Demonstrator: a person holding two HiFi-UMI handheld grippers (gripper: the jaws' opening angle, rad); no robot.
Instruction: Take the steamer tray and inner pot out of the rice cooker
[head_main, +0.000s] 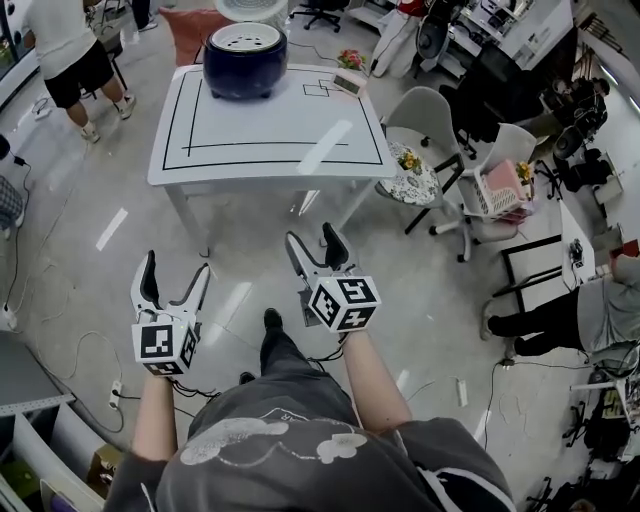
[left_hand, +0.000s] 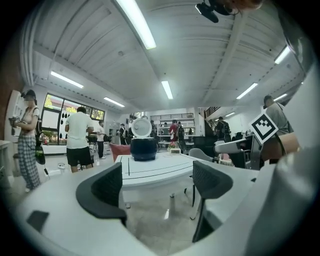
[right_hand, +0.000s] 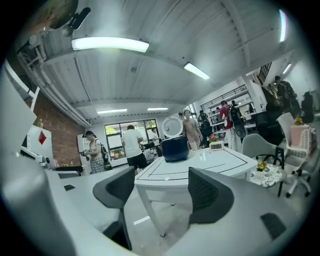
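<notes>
Both wide and empty, left gripper (head_main: 177, 263) and right gripper (head_main: 311, 234) hang over floor (head_main: 250, 300) before table (head_main: 270, 130).

A dark blue rice cooker (head_main: 243, 72) is seen at the far edge of a white table (head_main: 270, 130) marked with black lines, and a white tray (head_main: 245, 38) sits in its open top. The left gripper (head_main: 177, 265) and right gripper (head_main: 311, 235) are held over the floor, well short of the table (both with jaws spread, nothing between them). Pale chairs (head_main: 425, 115) stand to the table's right.
</notes>
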